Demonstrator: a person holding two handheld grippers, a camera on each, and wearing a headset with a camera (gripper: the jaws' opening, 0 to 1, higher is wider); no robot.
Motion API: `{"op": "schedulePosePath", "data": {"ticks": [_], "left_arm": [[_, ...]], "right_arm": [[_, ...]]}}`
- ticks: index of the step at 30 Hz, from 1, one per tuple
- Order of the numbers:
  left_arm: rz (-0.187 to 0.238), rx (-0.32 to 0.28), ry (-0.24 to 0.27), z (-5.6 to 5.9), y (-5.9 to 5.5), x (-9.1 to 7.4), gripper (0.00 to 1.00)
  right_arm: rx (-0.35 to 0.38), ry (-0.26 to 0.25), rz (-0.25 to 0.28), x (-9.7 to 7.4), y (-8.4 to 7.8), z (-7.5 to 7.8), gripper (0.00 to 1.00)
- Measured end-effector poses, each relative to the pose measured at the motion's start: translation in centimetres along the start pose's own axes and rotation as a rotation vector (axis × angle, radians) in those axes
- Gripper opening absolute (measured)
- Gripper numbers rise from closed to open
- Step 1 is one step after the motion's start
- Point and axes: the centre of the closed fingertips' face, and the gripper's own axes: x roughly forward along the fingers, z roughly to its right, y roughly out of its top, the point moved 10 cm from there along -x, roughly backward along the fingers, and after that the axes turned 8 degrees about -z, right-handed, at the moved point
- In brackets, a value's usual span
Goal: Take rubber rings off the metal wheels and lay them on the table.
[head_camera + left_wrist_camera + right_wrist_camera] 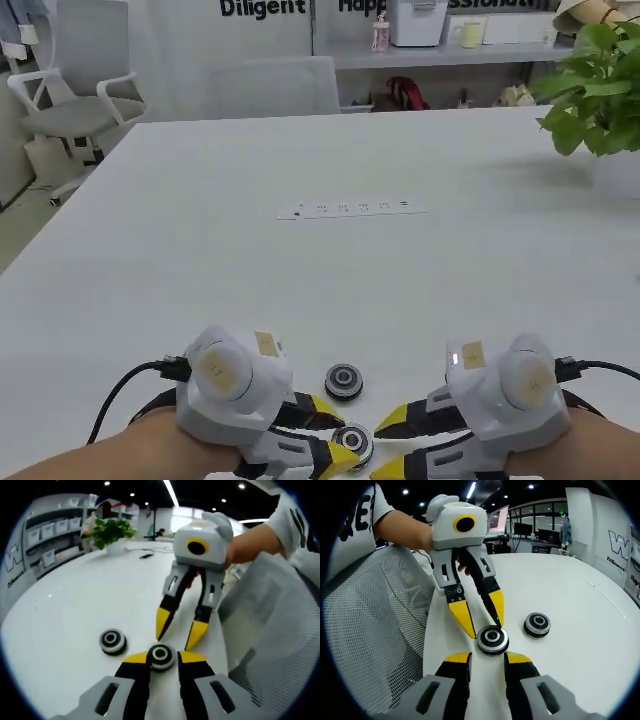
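Left jaws bracket one of two metal wheels. In the left gripper view, my left gripper [162, 656] has a yellow tip at each side of the near wheel [161, 652]. Both tips seem to touch it, but I cannot tell whether they press on it or merely rest there.

Right jaws stand parted with nothing between them. My right gripper [487, 657] points at that same wheel from the opposite side, its tips just short of the rim. The two grippers face each other, tip to tip, across it.

The second wheel [112, 641] lies flat just beside the first, to the left of my left jaws and to the right of my right jaws. Neither gripper touches it. Each wheel has a dark rubber ring [493, 652] round its outside: two wheels, two rings, both on.

Everything sits on one white table [300, 280]. Well beyond both jaws, in the head view, lies one white power strip [350, 209].
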Motion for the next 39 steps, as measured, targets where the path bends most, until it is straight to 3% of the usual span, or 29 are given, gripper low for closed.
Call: {"op": "schedulePosePath", "data": {"ticks": [10, 19, 29, 35, 39], "left_arm": [[-0.011, 0.016, 0.016, 0.0, -0.1, 0.4, 0.18], [-0.018, 0.071, 0.051, 0.0, 0.0, 0.6, 0.14], [0.01, 0.033, 0.068, 0.1, -0.3, 0.6, 0.14], [0.011, 0.03, 0.073, 0.2, -0.3, 0.7, 0.14], [0.014, 0.027, 0.076, 0.2, -0.3, 0.7, 0.14]], "right_arm": [[0.004, -0.001, 0.003, 0.0, -0.1, 0.0, 0.22], [0.01, -0.011, 0.002, 0.4, -0.3, 0.3, 0.23], [0.088, -0.02, 0.07, 0.7, 0.2, 0.6, 0.26], [0.095, -0.013, 0.06, 1.2, 0.1, 0.3, 0.27], [0.156, -0.019, 0.088, 1.4, 0.2, 0.5, 0.27]]}}
